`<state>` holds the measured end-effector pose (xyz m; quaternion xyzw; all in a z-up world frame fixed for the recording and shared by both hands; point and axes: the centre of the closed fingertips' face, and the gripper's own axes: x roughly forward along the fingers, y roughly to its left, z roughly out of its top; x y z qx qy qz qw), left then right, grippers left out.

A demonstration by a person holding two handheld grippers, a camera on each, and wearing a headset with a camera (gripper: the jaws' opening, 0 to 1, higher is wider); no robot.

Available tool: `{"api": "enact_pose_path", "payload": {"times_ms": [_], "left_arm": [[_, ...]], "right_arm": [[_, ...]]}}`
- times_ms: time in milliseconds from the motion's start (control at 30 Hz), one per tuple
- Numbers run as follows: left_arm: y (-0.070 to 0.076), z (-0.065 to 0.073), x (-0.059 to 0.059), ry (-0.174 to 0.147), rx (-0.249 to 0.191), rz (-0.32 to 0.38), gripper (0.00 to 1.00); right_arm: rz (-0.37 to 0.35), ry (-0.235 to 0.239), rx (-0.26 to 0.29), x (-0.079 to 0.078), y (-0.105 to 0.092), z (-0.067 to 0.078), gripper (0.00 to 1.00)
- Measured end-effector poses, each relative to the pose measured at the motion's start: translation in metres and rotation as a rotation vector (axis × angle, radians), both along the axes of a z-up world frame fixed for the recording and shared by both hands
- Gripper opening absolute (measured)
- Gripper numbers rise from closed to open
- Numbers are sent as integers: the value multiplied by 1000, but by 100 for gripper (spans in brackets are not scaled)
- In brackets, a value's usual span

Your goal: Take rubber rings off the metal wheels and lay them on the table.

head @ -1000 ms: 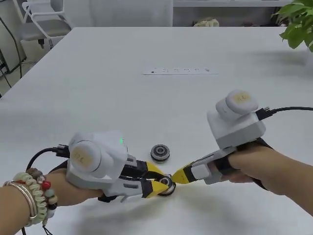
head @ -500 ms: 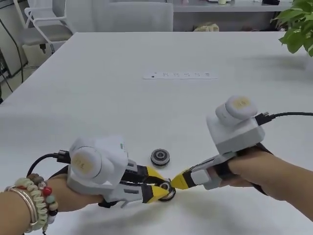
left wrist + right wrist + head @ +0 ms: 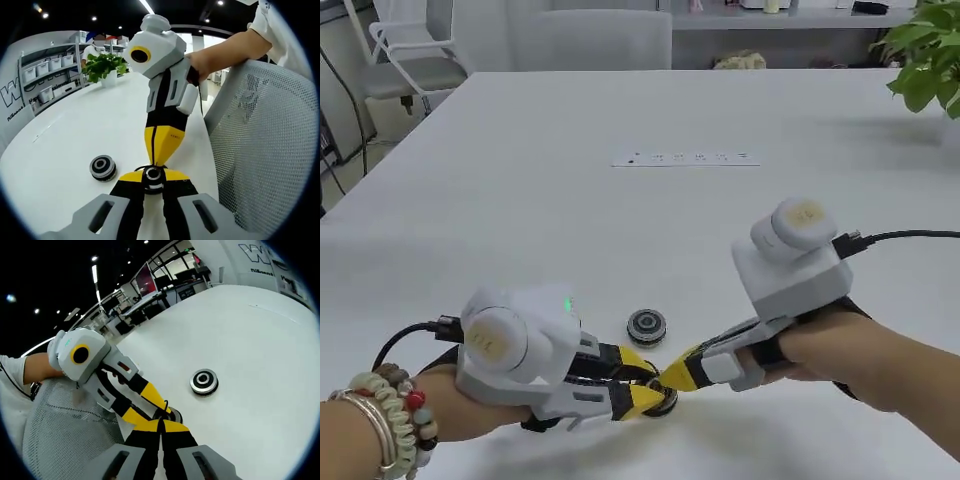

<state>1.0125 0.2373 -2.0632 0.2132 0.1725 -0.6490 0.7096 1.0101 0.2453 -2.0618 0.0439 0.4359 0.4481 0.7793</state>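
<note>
My left gripper [image 3: 655, 392] is shut on a small metal wheel [image 3: 153, 178], held just above the white table [image 3: 620, 230] near its front edge. The right gripper [image 3: 670, 378] meets it tip to tip, jaws shut on the thin black rubber ring [image 3: 145, 167] at the wheel's rim. In the right gripper view its own tips [image 3: 161, 421] press against that wheel [image 3: 173, 415], with the left gripper [image 3: 145, 400] coming in from the left. A second metal wheel [image 3: 646, 325] with its black ring lies flat on the table just behind; the same wheel [image 3: 103, 167] [image 3: 204, 381] appears in both gripper views.
A white power strip [image 3: 685, 158] lies mid-table. A green plant [image 3: 925, 55] stands at the far right corner, and chairs [image 3: 410, 50] stand beyond the far left edge. A mesh chair back [image 3: 260, 150] is close behind the grippers. A black cable [image 3: 910, 236] trails from the right gripper.
Both grippers stay joined at the held wheel. The right gripper's tips have edged slightly left, closer over it. The wheel lying on the table has not moved.
</note>
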Motion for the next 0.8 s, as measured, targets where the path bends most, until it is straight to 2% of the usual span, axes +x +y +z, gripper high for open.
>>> {"api": "enact_pose_path", "payload": {"times_ms": [67,133,167,300,433,600,700,800], "left_arm": [[0,0,0,4,-2,7,8],[0,0,0,44,-3,31,8],[0,0,1,32,-1,22,8],[0,0,0,30,10,20,8],[2,1,-1,-3,54,-14,8],[3,14,-1,-12,30,-28,11],[2,22,-3,3,16,-40,17],[1,31,-6,-20,8,-66,21]], "right_arm": [[7,-15,-28,0,-2,-2,0],[1,-16,-25,1,-1,0,0],[-3,-18,-22,2,-1,0,0],[-21,-25,-36,4,-2,0,0],[-38,-30,-31,6,-3,1,0],[-49,-36,-28,8,-6,2,0],[-57,-43,-28,10,-8,4,0],[-68,-55,-21,12,-11,8,0]]}}
